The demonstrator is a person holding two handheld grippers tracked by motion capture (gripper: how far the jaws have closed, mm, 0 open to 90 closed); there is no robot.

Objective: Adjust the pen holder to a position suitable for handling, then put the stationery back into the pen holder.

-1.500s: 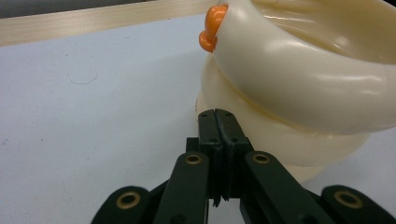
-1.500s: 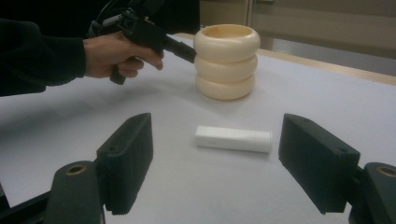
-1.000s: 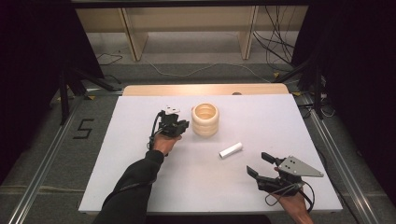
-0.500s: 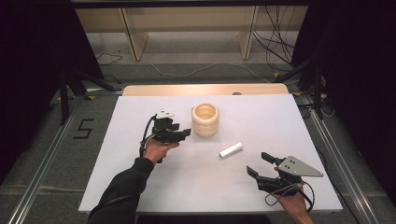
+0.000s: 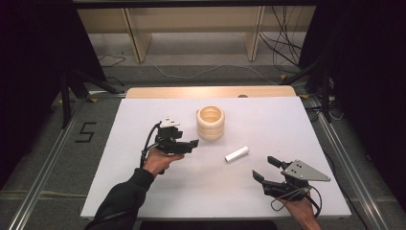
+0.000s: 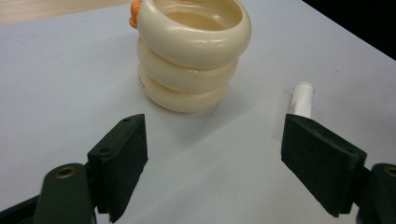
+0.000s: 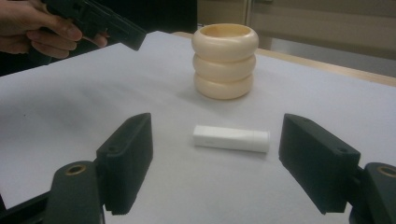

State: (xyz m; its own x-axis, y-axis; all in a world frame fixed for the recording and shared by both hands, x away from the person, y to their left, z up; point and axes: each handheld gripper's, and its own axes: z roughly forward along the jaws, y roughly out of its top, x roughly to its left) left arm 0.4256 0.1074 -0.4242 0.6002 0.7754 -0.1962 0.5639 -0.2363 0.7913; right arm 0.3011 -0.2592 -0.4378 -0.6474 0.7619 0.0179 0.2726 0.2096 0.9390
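Lying on the white surface (image 5: 143, 191), right of centre: a small white cylinder (image 5: 237, 154), on its side, angled a little. Just beyond and to its left, standing upright: a cream ribbed holder (image 5: 210, 122), three stacked rings, open at the top.

Held above the surface at centre left, gripped by the left hand (image 5: 158, 162): left gripper (image 5: 184, 143), jaws pointing right, toward the holder's base. Jaws spread wide, nothing between them. Seen from the left gripper view: holder (image 6: 194, 51) ahead and slightly left of the gap's middle, well beyond the jaw tips; white cylinder (image 6: 302, 99) ahead at the right, its near end hidden behind the right jaw. Small orange bit at the holder's far rim, too small to identify.

Low at the near right of the surface: right gripper (image 5: 268, 168), jaws likewise wide apart and empty, aimed up-left. Seen from the right gripper view: cylinder (image 7: 231, 138) lying crosswise ahead, centred in the gap between the jaws but beyond their tips, touching neither; holder (image 7: 224, 60) farther back; left hand (image 7: 35, 28) with its gripper at upper left.
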